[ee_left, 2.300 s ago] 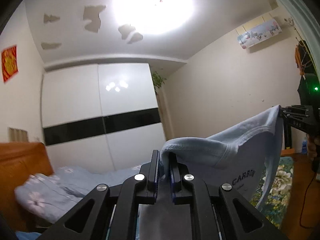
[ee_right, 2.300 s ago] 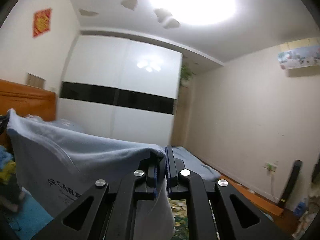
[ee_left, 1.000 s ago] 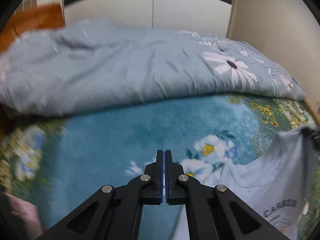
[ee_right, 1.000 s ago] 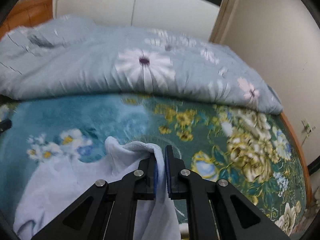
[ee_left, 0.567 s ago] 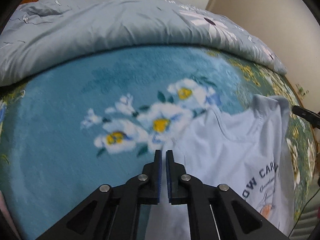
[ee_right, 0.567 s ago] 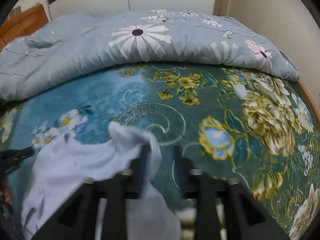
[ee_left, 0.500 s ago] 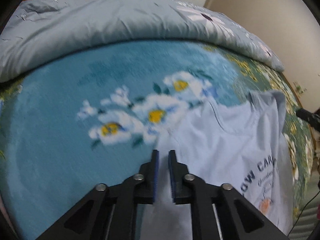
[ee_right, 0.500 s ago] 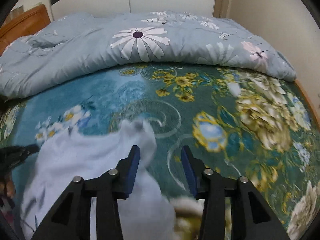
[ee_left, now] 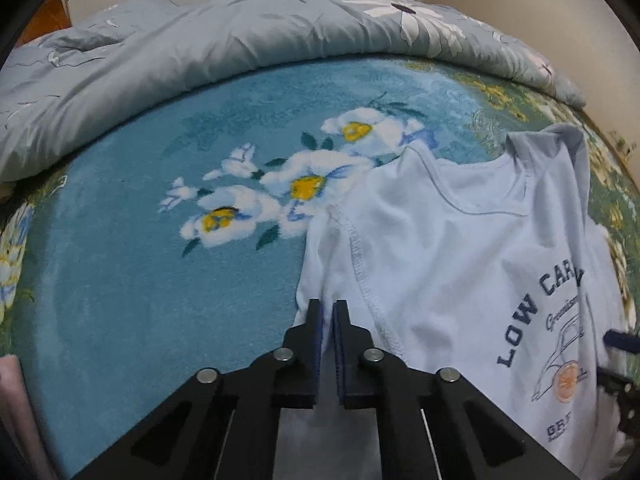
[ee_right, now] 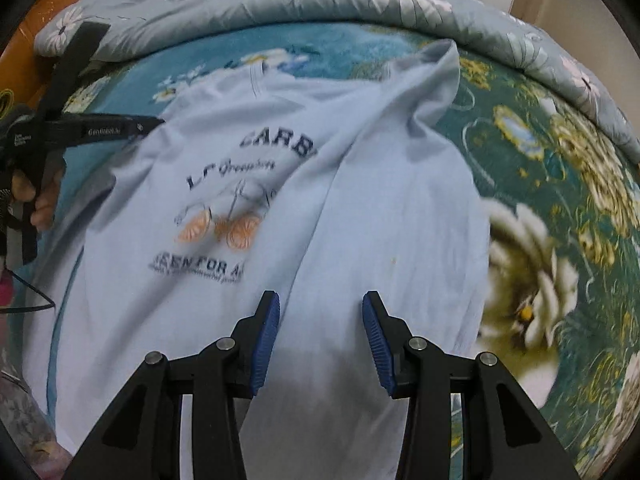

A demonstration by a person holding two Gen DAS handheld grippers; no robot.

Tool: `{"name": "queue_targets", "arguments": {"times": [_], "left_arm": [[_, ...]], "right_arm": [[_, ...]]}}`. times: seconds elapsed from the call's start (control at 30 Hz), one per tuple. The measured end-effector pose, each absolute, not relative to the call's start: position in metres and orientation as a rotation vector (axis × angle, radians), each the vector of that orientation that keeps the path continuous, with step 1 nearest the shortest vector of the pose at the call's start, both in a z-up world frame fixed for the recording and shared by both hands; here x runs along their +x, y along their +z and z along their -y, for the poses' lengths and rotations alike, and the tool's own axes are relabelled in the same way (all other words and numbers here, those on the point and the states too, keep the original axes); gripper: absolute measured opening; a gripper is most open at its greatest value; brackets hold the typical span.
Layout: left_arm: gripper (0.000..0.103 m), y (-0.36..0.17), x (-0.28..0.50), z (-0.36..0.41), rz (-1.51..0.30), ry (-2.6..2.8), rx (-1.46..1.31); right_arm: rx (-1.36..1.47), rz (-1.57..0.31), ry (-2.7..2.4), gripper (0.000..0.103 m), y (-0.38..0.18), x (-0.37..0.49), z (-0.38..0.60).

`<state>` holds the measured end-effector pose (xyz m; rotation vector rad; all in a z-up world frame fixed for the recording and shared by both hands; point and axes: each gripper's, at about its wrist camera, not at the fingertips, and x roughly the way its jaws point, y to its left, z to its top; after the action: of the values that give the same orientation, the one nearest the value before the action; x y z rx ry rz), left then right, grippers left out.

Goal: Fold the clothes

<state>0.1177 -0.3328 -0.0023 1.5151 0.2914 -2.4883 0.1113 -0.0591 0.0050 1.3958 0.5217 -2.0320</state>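
A pale blue T-shirt with dark lettering and an orange print lies spread face up on the floral blanket. My left gripper sits over the shirt's left sleeve, jaws parted by a narrow slit with sleeve cloth showing in it. In the right wrist view its tip rests at the shirt's left edge, and a hand holds it. My right gripper hovers wide open above the lower body of the T-shirt, gripping nothing. One blue pad of it shows at the left view's right edge.
A rumpled grey-blue duvet with daisy prints is heaped along the far side of the bed. The floral blanket is bare right of the shirt. An orange wooden headboard stands at the far left, and a thin black cable trails near the hand.
Both grippers brought the shirt down from the air and laid it on the blanket. The right gripper let go and opened wide. The left jaws parted slightly, and both pulled back toward the near edge.
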Motion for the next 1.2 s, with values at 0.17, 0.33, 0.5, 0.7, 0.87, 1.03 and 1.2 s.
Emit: {"name": "queue_targets", "arguments": {"times": [0.17, 0.33, 0.5, 0.7, 0.87, 1.03, 1.2], "left_arm": [[0.003, 0.020, 0.123, 0.350, -0.247, -2.440, 1.358], [0.003, 0.017, 0.125, 0.392, -0.368, -2.373, 1.308], [0.006, 0.011, 0.137, 0.393, -0.510, -2.389, 1.345], [0.055, 0.039, 0.171, 0.368, -0.570, -2.459, 1.249], [0.058, 0.050, 0.195, 0.348, -0.622, -2.511, 1.224], [0.060, 0.049, 0.208, 0.332, -0.622, -2.528, 1.234], [0.060, 0.047, 0.221, 0.316, -0.623, -2.546, 1.245]], "right_arm": [[1.406, -0.501, -2.052, 0.044, 0.004, 0.115, 0.053], [1.387, -0.499, -2.033, 0.044, 0.003, 0.122, 0.053], [1.365, -0.545, -2.058, 0.032, 0.002, 0.123, 0.055], [1.370, -0.440, -2.075, 0.003, 0.010, 0.116, 0.036], [1.320, -0.365, -2.230, 0.003, 0.048, 0.093, -0.010], [1.317, -0.344, -2.547, 0.003, 0.085, 0.030, -0.083], [1.405, -0.367, -2.690, 0.003, 0.076, -0.026, -0.118]]}}
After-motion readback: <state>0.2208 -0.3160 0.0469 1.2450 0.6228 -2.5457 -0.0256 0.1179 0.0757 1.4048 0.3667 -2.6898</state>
